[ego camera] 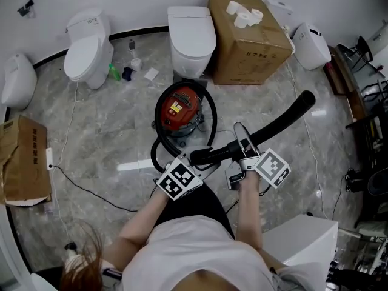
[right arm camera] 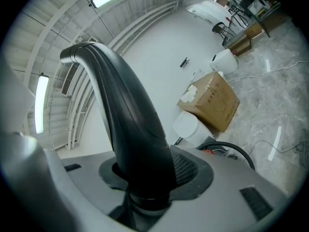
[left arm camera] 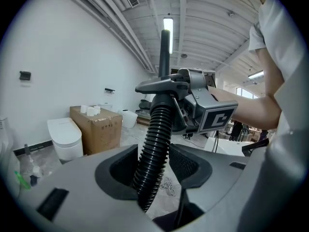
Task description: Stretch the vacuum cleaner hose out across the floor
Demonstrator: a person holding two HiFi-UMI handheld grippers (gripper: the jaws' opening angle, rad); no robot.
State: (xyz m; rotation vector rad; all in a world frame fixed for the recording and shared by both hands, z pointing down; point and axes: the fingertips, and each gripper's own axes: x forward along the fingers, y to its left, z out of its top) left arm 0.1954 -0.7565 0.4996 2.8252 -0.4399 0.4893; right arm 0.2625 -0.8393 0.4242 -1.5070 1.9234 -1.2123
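Observation:
A red vacuum cleaner [ego camera: 179, 109] stands on the marble floor in front of me, with its black hose [ego camera: 211, 121] looped around it. My left gripper [ego camera: 197, 160] is shut on the ribbed hose [left arm camera: 155, 144], which runs up between the pads [left arm camera: 186, 163] in the left gripper view. My right gripper [ego camera: 240, 155] is shut on the hose's smooth black handle tube [right arm camera: 126, 129], just beyond the left one. The tube [ego camera: 285, 117] sticks out up and to the right, off the floor. In the left gripper view, the right gripper [left arm camera: 208, 111] shows behind the hose.
Two white toilets [ego camera: 88, 47] [ego camera: 191, 36] stand by the far wall. Beside them is a cardboard box [ego camera: 248, 41] with paper rolls on top. A thin cable [ego camera: 91, 190] crosses the floor at left near another box [ego camera: 24, 159]. A white cabinet [ego camera: 306, 238] stands at my right.

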